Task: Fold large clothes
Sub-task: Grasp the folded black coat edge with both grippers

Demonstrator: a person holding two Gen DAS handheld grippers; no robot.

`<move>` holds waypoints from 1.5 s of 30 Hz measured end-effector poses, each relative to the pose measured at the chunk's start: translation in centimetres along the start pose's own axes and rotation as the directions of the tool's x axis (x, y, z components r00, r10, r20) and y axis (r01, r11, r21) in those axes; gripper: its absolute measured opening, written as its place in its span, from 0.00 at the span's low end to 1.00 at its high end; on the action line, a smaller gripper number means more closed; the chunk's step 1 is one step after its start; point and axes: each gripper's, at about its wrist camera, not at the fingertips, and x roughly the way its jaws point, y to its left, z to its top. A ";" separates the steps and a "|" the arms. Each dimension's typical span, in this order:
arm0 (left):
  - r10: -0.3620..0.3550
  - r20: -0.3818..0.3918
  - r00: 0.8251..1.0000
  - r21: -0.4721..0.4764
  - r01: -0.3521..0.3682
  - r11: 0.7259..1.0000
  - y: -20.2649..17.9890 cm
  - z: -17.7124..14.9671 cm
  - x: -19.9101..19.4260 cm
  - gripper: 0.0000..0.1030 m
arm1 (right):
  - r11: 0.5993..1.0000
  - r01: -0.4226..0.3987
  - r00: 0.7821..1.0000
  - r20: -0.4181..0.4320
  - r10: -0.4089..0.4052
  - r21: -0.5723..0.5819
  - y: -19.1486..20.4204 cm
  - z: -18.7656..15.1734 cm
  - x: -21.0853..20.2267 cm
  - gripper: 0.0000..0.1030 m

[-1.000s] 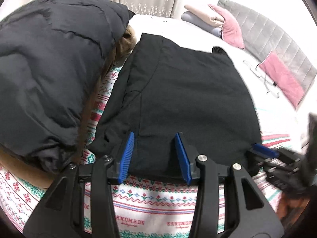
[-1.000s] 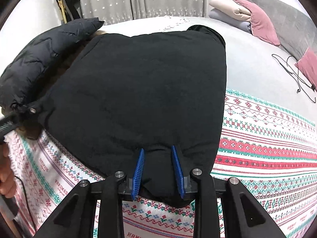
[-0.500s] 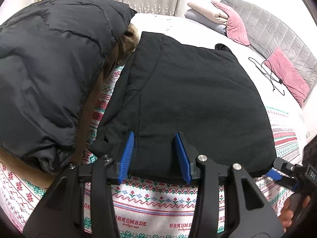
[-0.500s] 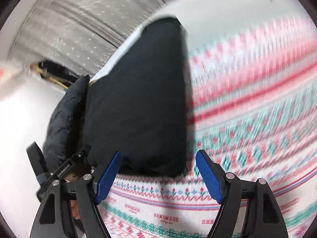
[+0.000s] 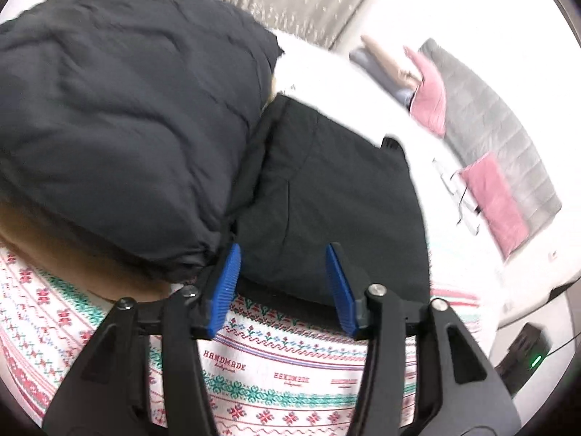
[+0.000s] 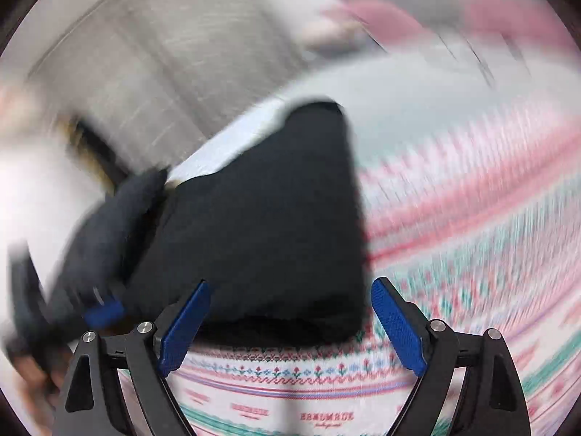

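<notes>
now released: left gripper and right gripper both spread apart, backed off the folded black fabric garment at twelve o'clock; fold looks set.

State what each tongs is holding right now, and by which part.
Nothing. The left tongs and right tongs are both open, at the near hem of the folded black garment, not clamping it.

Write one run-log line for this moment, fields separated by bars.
left gripper: open, empty | right gripper: open, empty | black garment: folded flat on patterned blanket | right view: blurred
</notes>
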 end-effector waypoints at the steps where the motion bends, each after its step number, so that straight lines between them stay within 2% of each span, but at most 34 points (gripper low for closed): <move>1: -0.004 0.002 1.000 -0.008 0.004 1.000 0.1 0.0 -0.3 0.59 | 0.996 -0.007 1.000 -0.006 0.006 -0.088 1.6 -0.3 0.3 0.88; 4: -0.008 -0.029 1.000 -0.040 0.007 0.999 0.5 -0.4 0.2 0.60 | 0.939 0.021 1.000 0.022 -0.015 -0.343 6.3 -2.0 1.5 0.88; 5: 0.004 -0.048 0.999 -0.063 -0.007 0.998 0.7 -0.9 0.7 0.60 | 0.904 0.057 0.998 0.041 -0.044 -0.425 7.6 -2.7 2.1 0.88; 7: 0.012 -0.076 0.997 -0.084 -0.018 0.996 0.7 -1.7 1.5 0.60 | 0.802 0.122 0.992 0.087 -0.087 -0.585 9.8 -4.0 3.2 0.88; 8: 0.004 -0.084 0.996 -0.089 -0.011 0.996 0.5 -1.9 1.9 0.60 | 0.726 0.144 0.990 0.102 -0.101 -0.672 10.9 -5.0 3.9 0.88; 9: -0.005 -0.084 0.996 -0.099 -0.004 0.995 0.3 -2.2 2.1 0.60 | 0.676 0.154 0.988 0.106 -0.112 -0.720 11.2 -5.6 4.5 0.88; 10: -0.005 -0.085 0.996 -0.107 -0.004 0.994 0.2 -2.5 2.3 0.60 | 0.603 0.170 0.985 0.115 -0.130 -0.780 11.4 -6.5 5.2 0.88; 12: 0.006 -0.109 0.994 -0.140 -0.022 0.990 0.1 -3.2 3.6 0.63 | 0.492 0.194 0.977 0.121 -0.176 -0.849 11.0 -7.7 6.6 0.88; 13: 0.015 -0.114 0.993 -0.165 -0.033 0.986 0.1 -3.7 4.2 0.63 | 0.488 0.212 0.972 0.129 -0.199 -0.847 10.3 -7.4 6.6 0.88; 14: 0.028 -0.117 0.993 -0.190 -0.050 0.980 0.1 -4.2 5.0 0.63 | 0.515 0.221 0.969 0.129 -0.209 -0.828 9.6 -6.8 6.4 0.88; 15: 0.030 -0.123 0.992 -0.207 -0.055 0.977 0.0 -4.7 5.5 0.63 | 0.597 0.200 0.977 0.109 -0.185 -0.777 8.4 -5.7 5.6 0.88; 17: -0.017 -0.140 0.990 -0.266 -0.021 0.964 -0.3 -5.8 6.7 0.67 | 0.799 0.094 0.996 0.052 -0.079 -0.594 5.1 -2.9 3.3 0.88; 19: -0.058 -0.135 0.989 -0.303 0.015 0.953 -0.6 -6.5 7.6 0.74 | 0.917 0.007 0.999 0.034 0.008 -0.400 1.8 -1.0 1.9 0.88; 21: -0.039 -0.102 0.994 -0.328 0.004 0.945 -0.4 -7.0 8.1 0.80 | 0.974 -0.066 0.997 0.024 0.073 -0.218 -1.7 0.4 1.1 0.88; 23: -0.042 -0.091 0.995 -0.358 0.007 0.934 0.0 -7.3 8.7 0.88 | 0.986 -0.061 0.998 0.025 0.066 -0.155 -3.0 1.2 1.0 0.88; 26: -0.083 -0.034 0.996 -0.407 0.062 0.911 0.5 -7.3 9.3 0.93 | 0.990 -0.078 0.996 0.034 0.082 -0.119 -3.6 1.5 0.8 0.88; 29: -0.116 0.033 0.993 -0.421 0.119 0.899 0.8 -7.0 9.6 0.93 | 0.991 -0.109 0.993 0.030 0.112 -0.081 -4.2 1.3 1.2 0.88; 33: -0.175 0.099 0.980 -0.491 0.200 0.848 1.6 -7.3 9.2 0.93 | 0.988 -0.157 0.987 0.029 0.157 -0.008 -6.2 1.1 1.3 0.88; 34: -0.174 0.099 0.980 -0.495 0.200 0.845 1.7 -7.2 9.1 0.93 | 0.984 -0.177 0.984 0.035 0.176 0.026 -7.0 1.4 1.1 0.88; 36: -0.154 0.078 0.985 -0.479 0.173 0.861 1.4 -6.9 9.5 0.93 | 0.978 -0.194 0.981 0.043 0.191 0.080 -8.3 1.6 0.9 0.88; 38: -0.137 0.087 0.987 -0.486 0.162 0.859 1.3 -6.7 9.8 0.93 | 0.972 -0.213 0.977 0.039 0.210 0.102 -8.6 1.7 1.0 0.88; 40: -0.137 0.108 0.985 -0.497 0.172 0.851 1.4 -6.7 9.7 0.92 | 0.958 -0.250 0.968 0.037 0.247 0.141 -9.3 1.8 1.3 0.88; 41: -0.129 0.110 0.985 -0.497 0.167 0.851 1.6 -6.9 9.5 0.88 | 0.941 -0.280 0.960 0.041 0.277 0.191 -10.1 2.0 1.7 0.88; 43: -0.126 0.118 0.985 -0.503 0.168 0.848 2.1 -6.9 9.3 0.83 | 0.897 -0.327 0.944 0.051 0.327 0.297 -12.0 2.9 2.3 0.88; 45: -0.117 0.126 0.985 -0.500 0.164 0.850 1.9 -6.9 9.2 0.76 | 0.833 -0.364 0.924 0.049 0.379 0.416 -14.2 4.6 3.9 0.88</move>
